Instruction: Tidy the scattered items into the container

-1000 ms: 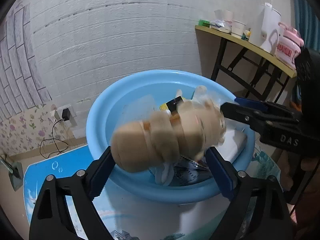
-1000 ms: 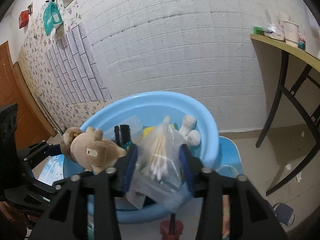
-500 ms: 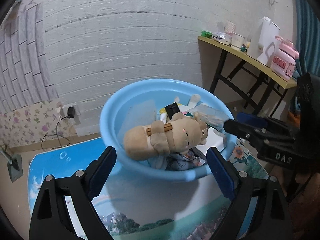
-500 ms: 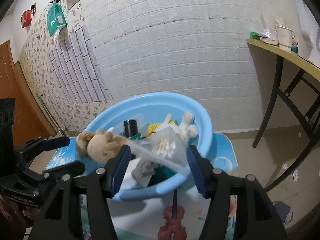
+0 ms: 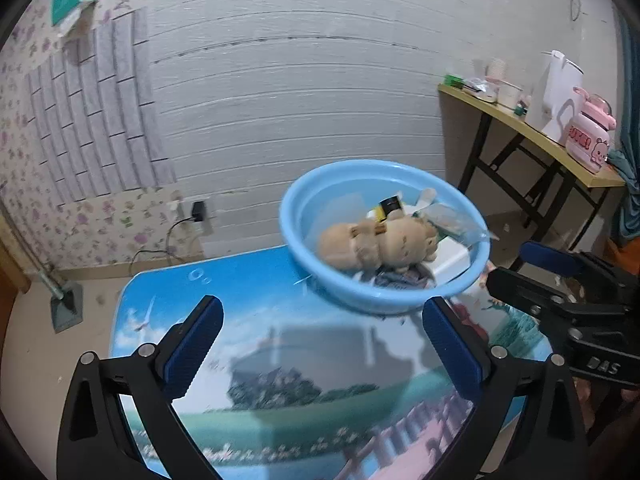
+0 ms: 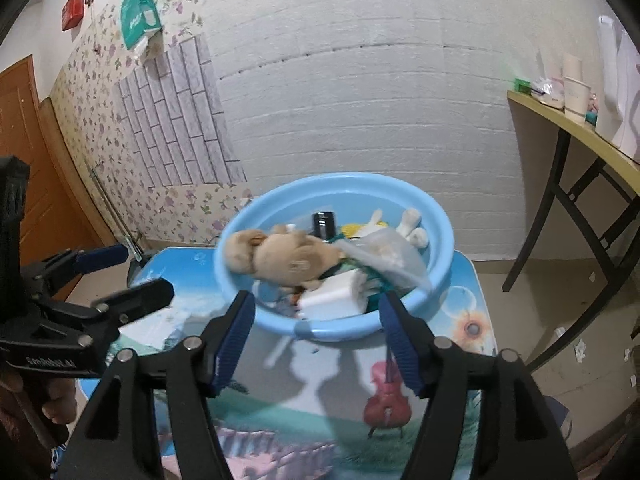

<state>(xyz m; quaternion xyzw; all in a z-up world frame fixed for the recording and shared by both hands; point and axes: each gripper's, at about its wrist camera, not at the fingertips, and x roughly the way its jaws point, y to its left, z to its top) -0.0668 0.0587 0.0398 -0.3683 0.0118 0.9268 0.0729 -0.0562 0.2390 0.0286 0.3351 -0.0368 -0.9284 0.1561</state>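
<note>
My left gripper [image 5: 318,336] and right gripper [image 6: 316,332] are both spreading their jaws with nothing between them, because the plush toy [image 6: 280,258] and the bag of cotton swabs [image 6: 386,254] lie in the blue basin [image 6: 400,326] on the table [image 5: 248,300].

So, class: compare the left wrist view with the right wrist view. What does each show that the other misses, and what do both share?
Only the left wrist view: a pink jar on the side table, and a wall socket.
Only the right wrist view: a wooden door and a red wall box.
Both: the blue basin holding the plush toy, with both grippers empty and their jaws opening.
</note>
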